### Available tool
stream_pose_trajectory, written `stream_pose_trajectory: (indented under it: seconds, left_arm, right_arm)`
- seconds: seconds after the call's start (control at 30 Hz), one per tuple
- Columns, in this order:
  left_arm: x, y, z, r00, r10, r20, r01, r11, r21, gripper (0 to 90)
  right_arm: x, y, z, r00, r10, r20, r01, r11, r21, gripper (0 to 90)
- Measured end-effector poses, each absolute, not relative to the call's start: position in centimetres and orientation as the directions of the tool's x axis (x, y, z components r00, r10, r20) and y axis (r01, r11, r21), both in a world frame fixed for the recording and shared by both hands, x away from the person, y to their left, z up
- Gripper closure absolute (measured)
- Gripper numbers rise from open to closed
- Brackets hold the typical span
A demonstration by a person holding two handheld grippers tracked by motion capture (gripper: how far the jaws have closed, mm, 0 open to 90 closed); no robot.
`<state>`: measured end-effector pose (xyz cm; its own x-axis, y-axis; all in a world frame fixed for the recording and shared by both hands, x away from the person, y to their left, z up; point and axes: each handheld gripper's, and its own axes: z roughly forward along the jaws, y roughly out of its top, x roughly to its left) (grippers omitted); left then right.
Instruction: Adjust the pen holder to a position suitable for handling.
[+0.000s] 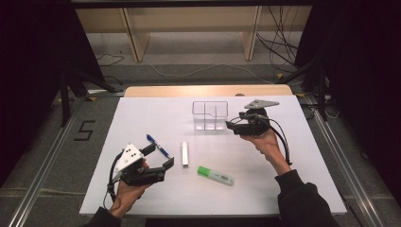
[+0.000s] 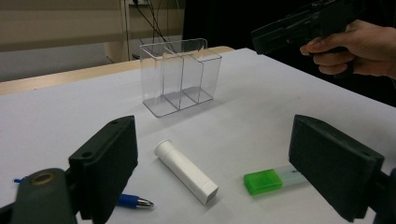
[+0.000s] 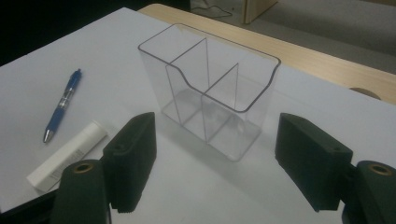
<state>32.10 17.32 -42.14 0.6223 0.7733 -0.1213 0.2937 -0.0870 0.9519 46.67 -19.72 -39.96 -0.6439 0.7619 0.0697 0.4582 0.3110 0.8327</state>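
Looking down from the high view, the clear organizer (image 1: 210,115) stands upright toward the far middle of the white table (image 1: 142,113), its compartments empty. The right gripper (image 1: 232,126) hangs just beside its right wall, jaws spread and nothing between them. The left gripper (image 1: 160,157) rests near the front edge, jaws wide too, close to the blue pen (image 1: 157,145), the white tube (image 1: 185,153) and the green highlighter (image 1: 215,175).

From the left gripper view, the organizer (image 2: 180,74) looks like thin, stiff plastic — probably light, slick and easy to tip.

From the right gripper view, the organizer (image 3: 212,100) sits ahead of the open jaws; an outer wall or a divider seems the best hold. Bare tabletop surrounds it, though the wooden far edge (image 3: 327,60) lies close behind.
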Motion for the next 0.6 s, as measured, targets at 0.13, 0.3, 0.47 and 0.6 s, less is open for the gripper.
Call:
stream_pose_trajectory:
  seconds: [0.13,0.3,0.47,0.6]
  left_arm:
    - [32.1,17.3,-42.1,0.62,0.775,-0.125,0.293,-0.081,0.953,15.0]
    - [32.1,17.3,-42.1,0.621,0.773,-0.129,0.292,-0.075,0.954,15.0]
    - [32.1,17.4,-42.1,0.621,0.774,-0.129,0.291,-0.075,0.954,15.0]
    - [32.1,17.4,-42.1,0.621,0.773,-0.129,0.292,-0.075,0.954,15.0]
  right_arm:
    - [46.2,-19.6,-39.8,-0.653,0.754,0.068,0.453,0.317,0.833,28.3]
    - [45.7,-19.2,-39.6,-0.666,0.743,0.065,0.445,0.326,0.834,27.8]
    - [45.3,-18.8,-39.5,-0.679,0.731,0.065,0.442,0.337,0.831,27.5]
    - [45.0,-18.3,-39.6,-0.693,0.718,0.06,0.435,0.35,0.83,27.2]
